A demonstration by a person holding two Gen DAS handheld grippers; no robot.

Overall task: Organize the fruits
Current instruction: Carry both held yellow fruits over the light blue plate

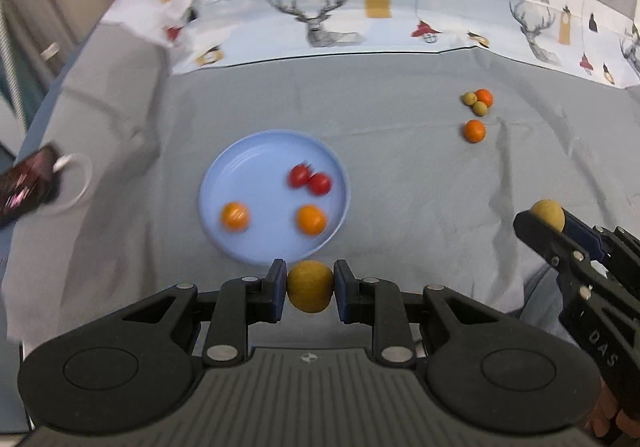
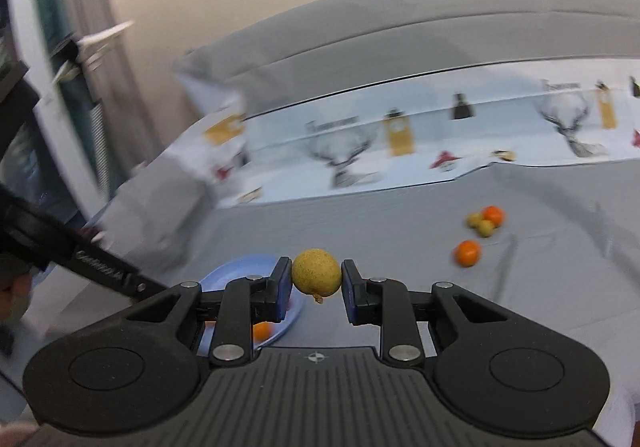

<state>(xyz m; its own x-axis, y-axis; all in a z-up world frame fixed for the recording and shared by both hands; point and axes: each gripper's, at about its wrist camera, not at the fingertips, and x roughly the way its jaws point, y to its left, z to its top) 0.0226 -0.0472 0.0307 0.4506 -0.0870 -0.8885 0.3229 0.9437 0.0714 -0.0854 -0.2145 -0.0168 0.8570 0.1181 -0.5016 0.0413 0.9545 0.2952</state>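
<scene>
Left gripper (image 1: 310, 292), bottom centre, clenched on a tan round fruit (image 1: 310, 292); right gripper (image 2: 316, 274) likewise grasping its own tan fruit (image 2: 316, 273) — both lifted off the cloth. Just above: blue plate (image 1: 224, 167), mid-frame, with two oranges and two red tomatoes. Upper right: loose pile (image 1: 476, 109) of olive and orange fruit on the grey cloth. Risk — round fruit pinched at the pad edges could squirt out mid-carry or roll off the plate.

On a cloth-covered table (image 1: 400, 167), a plate (image 1: 240, 167) at left holds four fruits (image 1: 310, 219); four more fruits (image 1: 475, 131) lie well apart at right, three apparently touching, before a printed backdrop (image 1: 320, 23).
</scene>
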